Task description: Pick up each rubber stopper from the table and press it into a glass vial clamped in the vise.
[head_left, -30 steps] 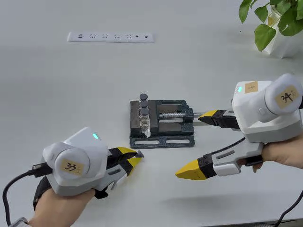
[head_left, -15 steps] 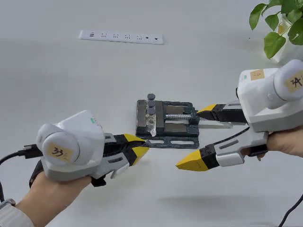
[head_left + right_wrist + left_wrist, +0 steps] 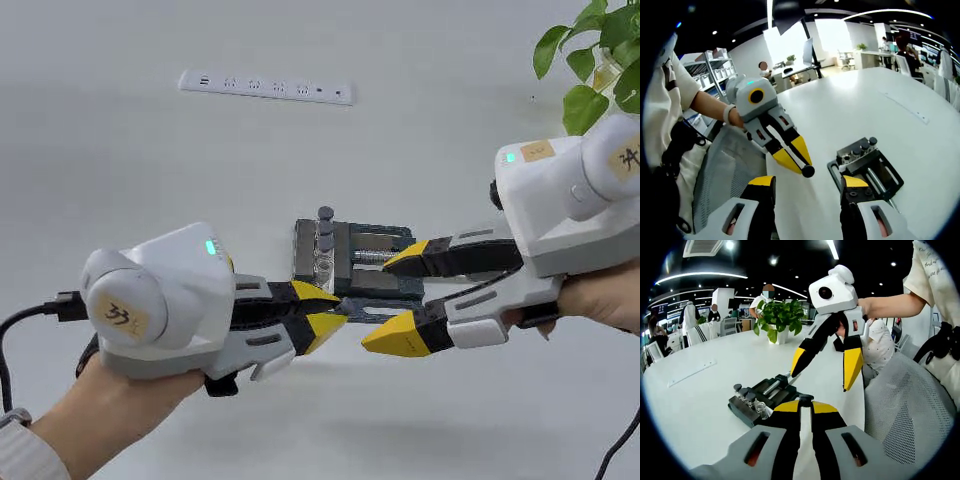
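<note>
The left gripper (image 3: 335, 308) has its jaws pinched narrow on a dark rubber stopper (image 3: 808, 171), held close in front of the black vise (image 3: 365, 278) on the white table (image 3: 150, 180); the right gripper (image 3: 396, 299) hangs just beside it, jaws spread wide and holding nothing. A row of glass vials (image 3: 323, 265) stands clamped in the vise; three carry stoppers, and the nearest is uncapped.

White against white, with flashes of yellow.
The left gripper (image 3: 338, 310) and right gripper (image 3: 377, 306) are white-bodied, their fingers (image 3: 455, 256) black tipped in yellow; the rubber stopper (image 3: 808, 171) is dark grey, the vise (image 3: 365, 283) near-black, the vials (image 3: 322, 266) clear, the tabletop (image 3: 150, 180) and power strip (image 3: 265, 87) white, the plant (image 3: 590, 60) green.
</note>
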Motion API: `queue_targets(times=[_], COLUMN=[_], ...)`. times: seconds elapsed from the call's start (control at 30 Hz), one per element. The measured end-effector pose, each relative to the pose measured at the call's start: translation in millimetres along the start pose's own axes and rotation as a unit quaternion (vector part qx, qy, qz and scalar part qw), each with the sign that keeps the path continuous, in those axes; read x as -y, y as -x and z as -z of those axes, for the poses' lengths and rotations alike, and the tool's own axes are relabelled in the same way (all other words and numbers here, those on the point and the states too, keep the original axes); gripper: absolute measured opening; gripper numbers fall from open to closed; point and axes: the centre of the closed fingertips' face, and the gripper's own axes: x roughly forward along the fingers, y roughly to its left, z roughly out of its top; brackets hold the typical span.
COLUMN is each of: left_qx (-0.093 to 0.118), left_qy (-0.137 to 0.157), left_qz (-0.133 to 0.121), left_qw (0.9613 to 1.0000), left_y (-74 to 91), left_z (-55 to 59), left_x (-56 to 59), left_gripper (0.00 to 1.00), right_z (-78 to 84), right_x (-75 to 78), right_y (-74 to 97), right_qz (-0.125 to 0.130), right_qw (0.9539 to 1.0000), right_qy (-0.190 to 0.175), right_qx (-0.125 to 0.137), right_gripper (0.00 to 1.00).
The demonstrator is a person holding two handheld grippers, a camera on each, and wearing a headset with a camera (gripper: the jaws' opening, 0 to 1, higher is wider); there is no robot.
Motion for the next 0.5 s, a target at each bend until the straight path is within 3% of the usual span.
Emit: queue_targets(times=[0.5], left_qx=[0.017], left_qy=[-0.007], left_qz=[0.019], left_qw=[0.9997], left_y=[-2.6], left_z=[-11.7], left_x=[11.4], left_gripper=[0.03], right_z=[-3.1], right_x=[-3.2], right_y=[-4.2], right_qz=[-0.048], right_qw=[0.9988], right_qy=[-0.007], right_qx=[-0.006], right_gripper=[0.23])
